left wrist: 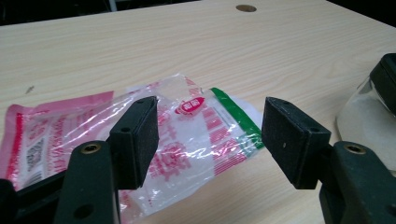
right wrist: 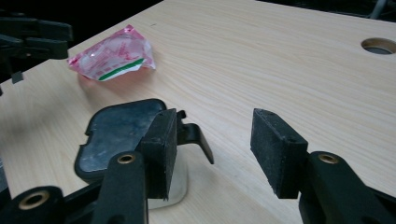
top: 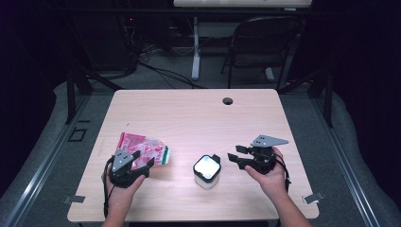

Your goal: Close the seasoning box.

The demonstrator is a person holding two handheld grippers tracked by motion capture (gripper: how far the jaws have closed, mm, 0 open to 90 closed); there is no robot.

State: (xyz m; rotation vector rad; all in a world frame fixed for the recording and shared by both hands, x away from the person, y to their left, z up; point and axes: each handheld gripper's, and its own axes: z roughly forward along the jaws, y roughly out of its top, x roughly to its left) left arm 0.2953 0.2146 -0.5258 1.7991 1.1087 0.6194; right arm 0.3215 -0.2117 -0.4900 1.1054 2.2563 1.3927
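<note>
Near the tabletop's [top: 189, 109] front-left corner, the left gripper [top: 142, 165], jaws spread, hovers at the pink bag's [top: 144, 147] near edge; the bag's long axis runs leftward. Right of centre, the lidded container [top: 207, 171] stands just left of the spread right gripper [top: 236, 155].

My left gripper [top: 142, 169] is matte black, topped by a grey three-cornered plate at its 12 o'clock, with a black cable trailing toward 6 o'clock along my bare forearm. My right gripper [top: 236, 156] carries the same grey plate, pierced by small holes, and its own black cable. Close up, each jaw ends in a blocky black pad with a fine grainy face, fixed to a smooth black arm by brass-coloured rivets. I wear no sleeves.
</note>
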